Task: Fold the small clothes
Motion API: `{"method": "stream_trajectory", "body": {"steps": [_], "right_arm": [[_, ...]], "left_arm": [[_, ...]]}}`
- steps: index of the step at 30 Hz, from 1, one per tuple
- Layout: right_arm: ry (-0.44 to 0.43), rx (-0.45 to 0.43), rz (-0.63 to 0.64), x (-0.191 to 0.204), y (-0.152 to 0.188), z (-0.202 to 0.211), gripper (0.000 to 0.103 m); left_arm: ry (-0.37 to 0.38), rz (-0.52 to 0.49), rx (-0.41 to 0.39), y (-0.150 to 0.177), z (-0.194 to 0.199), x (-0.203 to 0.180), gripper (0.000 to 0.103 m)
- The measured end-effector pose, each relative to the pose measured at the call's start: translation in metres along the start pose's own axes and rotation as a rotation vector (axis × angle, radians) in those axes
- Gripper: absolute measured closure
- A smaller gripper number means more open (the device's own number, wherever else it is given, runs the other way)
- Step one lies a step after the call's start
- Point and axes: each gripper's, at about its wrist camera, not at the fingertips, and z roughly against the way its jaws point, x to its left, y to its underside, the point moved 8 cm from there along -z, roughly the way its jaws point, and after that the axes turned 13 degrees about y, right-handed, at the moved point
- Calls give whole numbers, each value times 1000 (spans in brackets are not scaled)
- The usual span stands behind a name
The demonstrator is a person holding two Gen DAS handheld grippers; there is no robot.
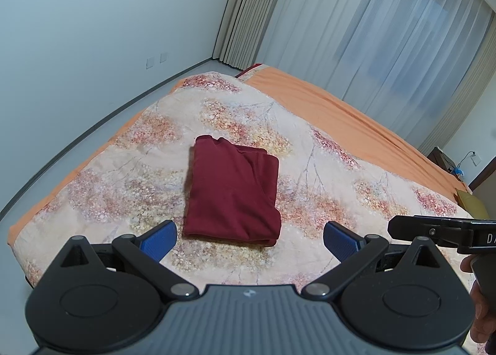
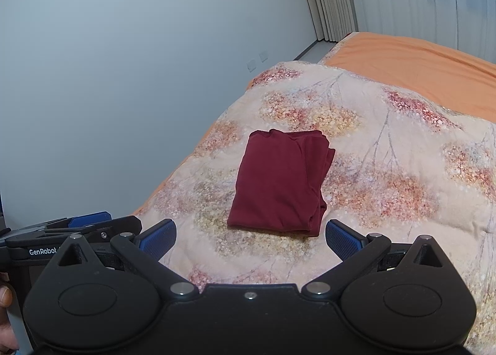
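Observation:
A dark red garment [image 1: 233, 192] lies folded into a compact rectangle on the floral duvet [image 1: 341, 187]. It also shows in the right wrist view, where the garment [image 2: 280, 181] sits just beyond the fingers. My left gripper [image 1: 249, 238] hovers open in front of the garment's near edge, blue pads wide apart with nothing between them. My right gripper [image 2: 250, 238] is likewise open and empty, a little short of the fabric. The right gripper's black body [image 1: 440, 229] shows at the right of the left wrist view; the left gripper's body [image 2: 71, 231] shows at the left of the right wrist view.
The duvet covers a bed with an orange sheet [image 1: 341, 107] along its far side. A pale wall [image 2: 124, 76] runs along the left and curtains [image 1: 372, 29] hang behind the bed. A dark bedside table [image 1: 441, 158] stands far right. A hand [image 1: 479, 302] holds the right gripper.

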Motion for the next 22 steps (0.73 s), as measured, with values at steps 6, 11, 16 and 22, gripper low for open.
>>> {"method": "stream_trajectory", "body": {"steps": [6, 11, 16, 22], "right_arm": [[1, 0, -1, 0, 0, 0, 1], [1, 1, -2, 0, 0, 0, 1], [1, 1, -3, 0, 0, 0, 1], [5, 4, -8, -1, 0, -2, 1]], "left_arm": [[8, 8, 1, 0, 0, 2, 0], [6, -3, -11, 2, 2, -1, 0], [27, 14, -59, 2, 8, -5, 0], [-15, -5, -59, 0, 8, -4, 0]]}}
